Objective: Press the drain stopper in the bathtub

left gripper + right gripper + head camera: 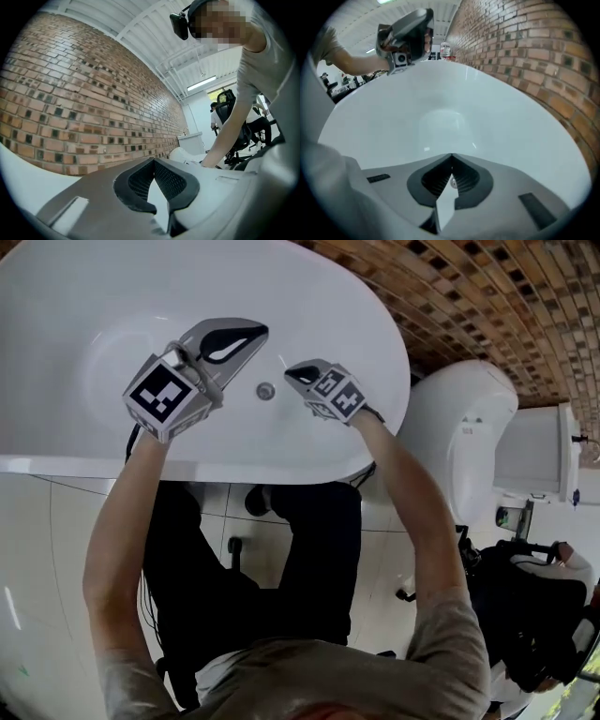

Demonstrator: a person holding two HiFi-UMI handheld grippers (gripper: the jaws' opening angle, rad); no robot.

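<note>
The round metal drain stopper (265,390) sits in the floor of the white bathtub (84,296). My left gripper (257,332) hangs over the tub, up and left of the stopper, shut and empty; in its own view the left gripper (153,160) points at a brick wall. My right gripper (290,374) is just right of the stopper, jaws shut with nothing held. In the right gripper view the closed tips of the right gripper (451,155) hover over the tub floor, and a small round glint of the stopper (453,183) shows through the slit behind them.
A white toilet (459,442) with its cistern (534,451) stands right of the tub, against the brick wall (487,296). The tub rim (187,470) runs across in front of the person. The left gripper (408,35) shows at the tub's far side in the right gripper view.
</note>
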